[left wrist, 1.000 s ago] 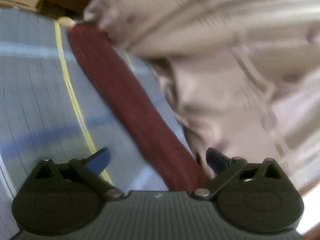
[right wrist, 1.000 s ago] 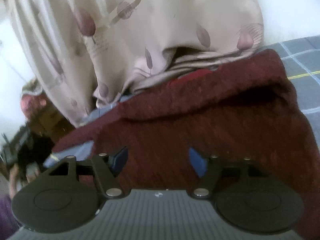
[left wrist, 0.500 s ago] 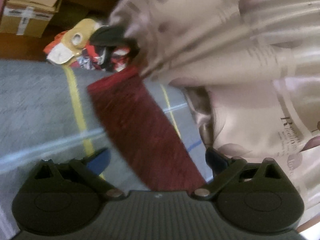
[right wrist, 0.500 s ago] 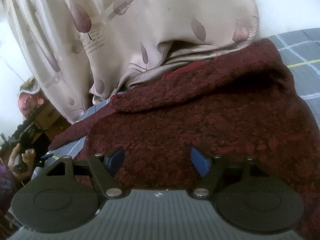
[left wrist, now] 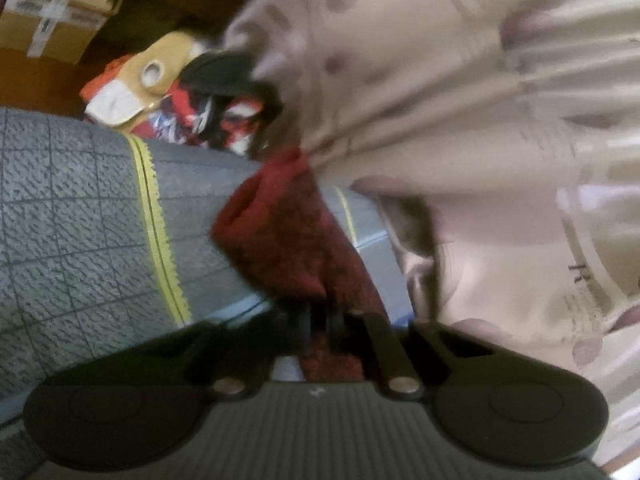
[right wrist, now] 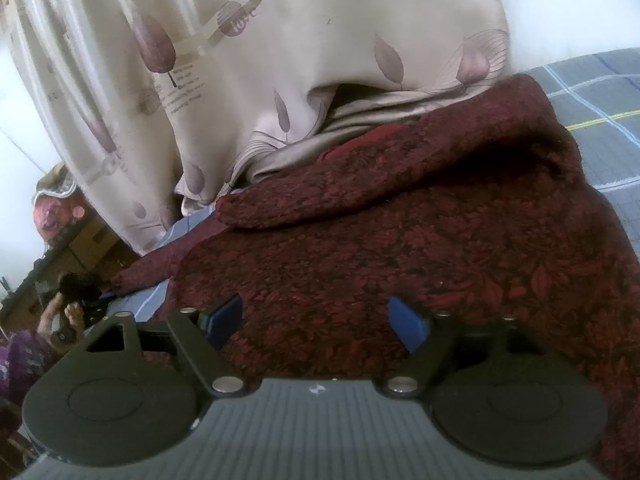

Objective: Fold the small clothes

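— Dark red garment [right wrist: 420,248]: where is it lying?

— On the bed, spread over the grey checked bedcover [left wrist: 80,208]. In my right view it fills most of the ground ahead, a flowered knit with one sleeve folded across the body and its cuff pointing left. Its far edge touches the beige curtain [right wrist: 304,40], which hangs down onto the bed behind it.

— What about your left jaws?

— My left gripper [left wrist: 320,320] has its jaws closed on the garment [left wrist: 288,240]. From that side I see a narrow strip of red fabric, pinched between the fingers and running away toward the curtain [left wrist: 460,140]. The picture is blurred, so I cannot make out the pads themselves, only that the two fingers stand together with cloth between them.

— And the right?

— My right gripper [right wrist: 316,316] is over the body of the garment, and its jaws are opening. The blue pads [right wrist: 404,320] stand well apart with red fabric lying under and between them, but they are not pressing on it.

— Anything else nearby?

— Beyond the bed edge, in the left view, a heap of red, white and tan clothes [left wrist: 168,88] lies on the floor beside a taped cardboard box [left wrist: 56,16]. In the right view, at the far left, a person's hand [right wrist: 72,312] shows beside something dark.
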Tool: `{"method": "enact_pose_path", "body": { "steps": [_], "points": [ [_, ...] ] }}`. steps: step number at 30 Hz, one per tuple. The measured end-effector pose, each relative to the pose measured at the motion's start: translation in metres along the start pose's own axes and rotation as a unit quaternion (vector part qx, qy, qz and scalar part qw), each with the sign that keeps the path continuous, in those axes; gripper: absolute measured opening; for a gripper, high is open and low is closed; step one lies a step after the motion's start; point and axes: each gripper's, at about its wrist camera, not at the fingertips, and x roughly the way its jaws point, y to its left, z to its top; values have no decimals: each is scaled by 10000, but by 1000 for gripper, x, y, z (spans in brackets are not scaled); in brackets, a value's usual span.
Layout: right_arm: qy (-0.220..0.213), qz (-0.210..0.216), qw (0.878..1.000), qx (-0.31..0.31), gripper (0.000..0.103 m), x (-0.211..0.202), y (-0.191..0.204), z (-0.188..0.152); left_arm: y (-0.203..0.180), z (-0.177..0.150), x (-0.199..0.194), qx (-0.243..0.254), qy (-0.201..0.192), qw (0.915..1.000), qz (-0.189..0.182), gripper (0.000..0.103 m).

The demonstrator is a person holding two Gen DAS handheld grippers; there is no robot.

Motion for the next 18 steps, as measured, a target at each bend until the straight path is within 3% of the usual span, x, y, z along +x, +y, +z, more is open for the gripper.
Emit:
{"method": "enact_pose_path", "body": {
  "steps": [9, 18],
  "points": [
    [-28, 82, 9999, 113, 82, -1, -4, 0, -51, -9, -27, 655, -657, 9949, -393, 6],
    [-148, 211, 9992, 294, 85, -5, -11, -1, -143, -46, -45, 1457, -642, 9819, -1025, 6]
  ]
}}
